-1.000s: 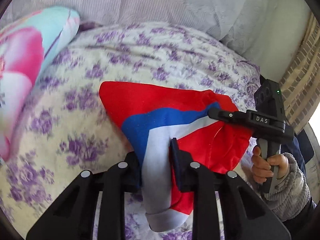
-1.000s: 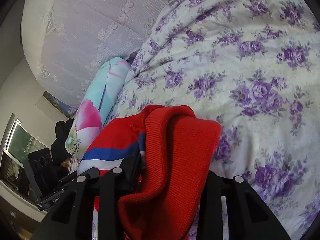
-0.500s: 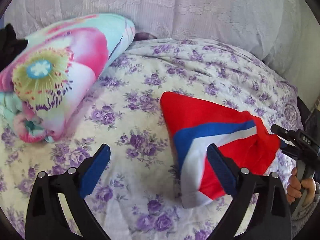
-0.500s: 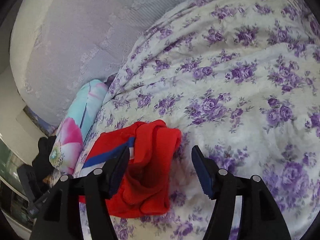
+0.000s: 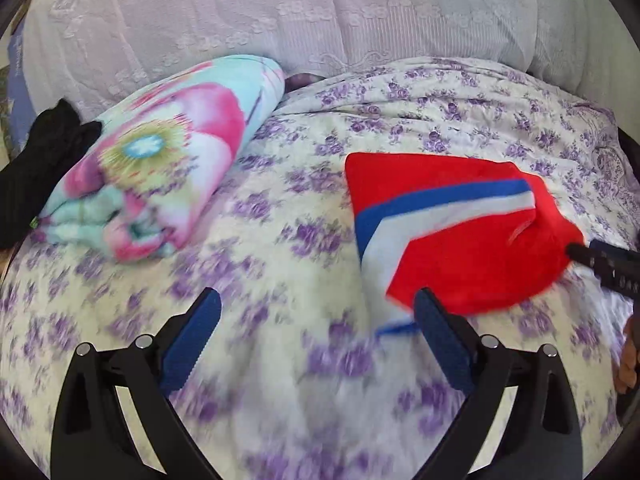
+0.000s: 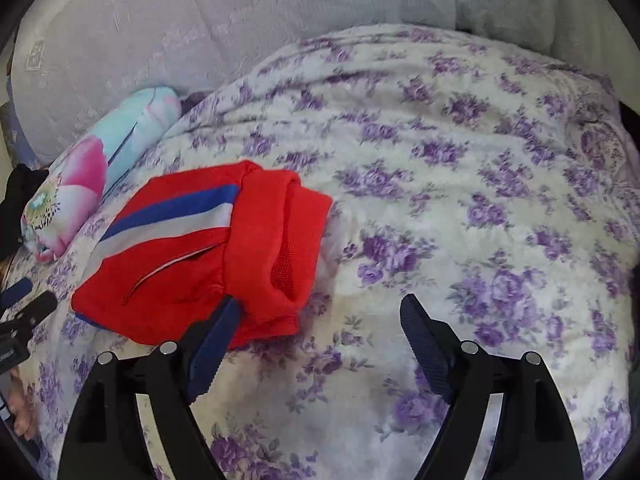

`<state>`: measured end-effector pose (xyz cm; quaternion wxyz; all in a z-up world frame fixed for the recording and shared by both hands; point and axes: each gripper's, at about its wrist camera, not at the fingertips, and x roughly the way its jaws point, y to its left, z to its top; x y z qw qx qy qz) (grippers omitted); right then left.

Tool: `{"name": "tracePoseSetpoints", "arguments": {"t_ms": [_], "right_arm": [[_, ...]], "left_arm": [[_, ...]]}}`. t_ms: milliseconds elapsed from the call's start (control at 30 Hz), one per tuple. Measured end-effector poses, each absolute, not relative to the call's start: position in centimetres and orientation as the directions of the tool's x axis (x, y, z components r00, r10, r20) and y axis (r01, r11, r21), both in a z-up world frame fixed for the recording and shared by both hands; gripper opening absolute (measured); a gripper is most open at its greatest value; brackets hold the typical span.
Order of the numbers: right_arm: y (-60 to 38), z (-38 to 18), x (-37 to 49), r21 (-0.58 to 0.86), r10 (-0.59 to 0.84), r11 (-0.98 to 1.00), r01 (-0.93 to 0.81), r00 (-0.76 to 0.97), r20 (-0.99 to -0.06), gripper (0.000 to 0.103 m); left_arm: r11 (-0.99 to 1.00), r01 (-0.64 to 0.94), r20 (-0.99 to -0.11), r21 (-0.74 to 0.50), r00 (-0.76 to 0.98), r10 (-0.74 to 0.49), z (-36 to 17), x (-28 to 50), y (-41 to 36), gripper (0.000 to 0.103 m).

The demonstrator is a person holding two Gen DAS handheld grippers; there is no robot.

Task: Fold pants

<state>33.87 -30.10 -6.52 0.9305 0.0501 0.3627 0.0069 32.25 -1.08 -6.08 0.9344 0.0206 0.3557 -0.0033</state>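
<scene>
The red pants (image 5: pixel 460 236) with a blue and white stripe lie folded in a compact bundle on the flowered bedspread (image 5: pixel 280 240). In the right wrist view the pants (image 6: pixel 208 256) sit left of centre, waistband end toward me. My left gripper (image 5: pixel 318 308) is open and empty, with the pants just beyond its right finger. My right gripper (image 6: pixel 320 312) is open and empty, with its left finger at the near edge of the pants. The right gripper's tip also shows at the right edge of the left wrist view (image 5: pixel 600 264).
A rolled pink and turquoise blanket (image 5: pixel 160 152) lies at the left of the bed. A dark garment (image 5: pixel 36 160) sits beyond it at the far left. Pale lilac pillows (image 5: pixel 320 12) line the head of the bed.
Both grippers have opened and let go of the pants, then drawn back. The pants now lie folded on the bedspread.
</scene>
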Motion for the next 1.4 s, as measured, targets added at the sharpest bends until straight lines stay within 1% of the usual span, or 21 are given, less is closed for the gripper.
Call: {"name": "tracePoseSetpoints", "arguments": {"t_ms": [67,100,200,267,333,400,433,467,500,600,633,700,733,767,800,833,900,1000,1167,1300,1400], "right_arm": [[-30.4,-4.6,31.1,0.097,0.03,0.995,0.037,0.793,-0.609,0.084],[-30.6,-4.0,29.5,0.125,0.053,0.992,0.024,0.816,-0.575,0.084],[-31.1,-3.6,24.6,0.183,0.115,0.983,-0.028,0.866,-0.487,0.091],[-31.3,-4.3,21.1,0.149,0.063,0.989,-0.002,0.913,-0.404,0.095],[-31.7,-4.2,19.3,0.125,-0.013,0.99,0.06,0.938,-0.347,0.096],[-32.8,-3.3,18.5,0.15,-0.059,0.983,0.108,0.952,-0.299,0.097],[-33.5,-3.1,18.1,0.161,-0.111,0.974,0.158,0.957,-0.269,0.098],[-34.2,-3.1,17.8,0.164,-0.154,0.965,0.203,0.951,-0.268,0.098],[-34.9,-3.1,17.9,0.168,-0.188,0.955,0.243,0.939,-0.288,0.098],[-36.9,-3.7,17.1,0.188,-0.227,0.933,0.308,0.905,-0.359,0.098],[-37.3,-4.0,16.6,0.188,-0.236,0.929,0.319,0.902,-0.363,0.098],[-38.6,-5.0,14.8,0.159,-0.289,0.918,0.363,0.888,-0.357,0.099],[-40.4,-5.4,14.3,0.207,-0.325,0.882,0.422,0.866,-0.381,0.099],[-41.7,-5.8,14.0,0.265,-0.333,0.852,0.451,0.859,-0.389,0.099],[-43.1,-6.2,13.8,0.307,-0.365,0.812,0.497,0.841,-0.399,0.099],[-44.1,-6.5,13.6,0.328,-0.398,0.772,0.545,0.816,-0.419,0.099],[-45.4,-7.2,13.3,0.362,-0.418,0.729,0.581,0.796,-0.437,0.099],[-46.1,-7.7,14.0,0.35,-0.431,0.707,0.615,0.767,-0.476,0.099],[-46.5,-8.2,15.7,0.311,-0.428,0.688,0.655,0.714,-0.554,0.099],[-47.5,-8.5,14.8,0.366,-0.425,0.644,0.672,0.711,-0.56,0.099],[-48.1,-8.6,14.2,0.401,-0.42,0.615,0.679,0.712,-0.563,0.099]], "left_arm": [[0.998,0.007,-0.654,0.056,0.755,0.031,-5.5,29.0,0.1,0.095],[0.997,-0.005,-0.638,0.079,0.768,0.054,-5.2,26.8,0.9,0.095],[0.992,-0.054,-0.596,0.114,0.795,0.111,-4.9,20.9,3.3,0.098],[0.988,-0.106,-0.599,0.116,0.786,0.154,-5.3,16.5,5.2,0.098],[0.986,-0.149,-0.602,0.079,0.781,0.166,-5.9,12.7,6.8,0.098],[0.982,-0.184,-0.595,0.046,0.784,0.175,-6.2,10.0,8.1,0.098],[0.98,-0.198,-0.604,0.022,0.778,0.171,-6.2,9.0,8.8,0.098],[0.977,-0.212,-0.617,-0.011,0.77,0.16,-6.3,8.4,9.5,0.098],[0.975,-0.22,-0.624,-0.037,0.767,0.149,-6.5,8.0,10.0,0.098],[0.964,-0.242,-0.622,-0.112,0.774,0.122,-7.6,7.5,11.2,0.098],[0.96,-0.249,-0.636,-0.128,0.764,0.113,-8.2,8.1,11.3,0.098],[0.949,-0.267,-0.702,-0.168,0.708,0.075,-9.5,10.0,10.9,0.098],[0.947,-0.247,-0.693,-0.204,0.72,0.039,-9.7,10.2,10.4,0.098],[0.952,-0.234,-0.672,-0.196,0.739,0.043,-9.7,10.1,9.6,0.098],[0.965,-0.209,-0.659,-0.161,0.75,0.052,-9.5,9.9,8.6,0.098],[0.976,-0.175,-0.649,-0.13,0.759,0.05,-9.3,9.9,7.7,0.098],[0.989,-0.124,-0.637,-0.08,0.77,0.045,-9.1,9.9,6.2,0.098],[0.997,-0.069,-0.661,-0.022,0.75,0.037,-9.4,10.7,4.6,0.098],[1.0,0.017,-0.672,0.021,0.741,0.001,-9.5,11.3,2.5,0.098],[0.994,0.071,-0.683,0.085,0.731,0.007,-9.8,11.5,0.6,0.098],[0.993,0.077,-0.694,0.09,0.72,0.007,-10.0,11.7,0.4,0.098]]}}
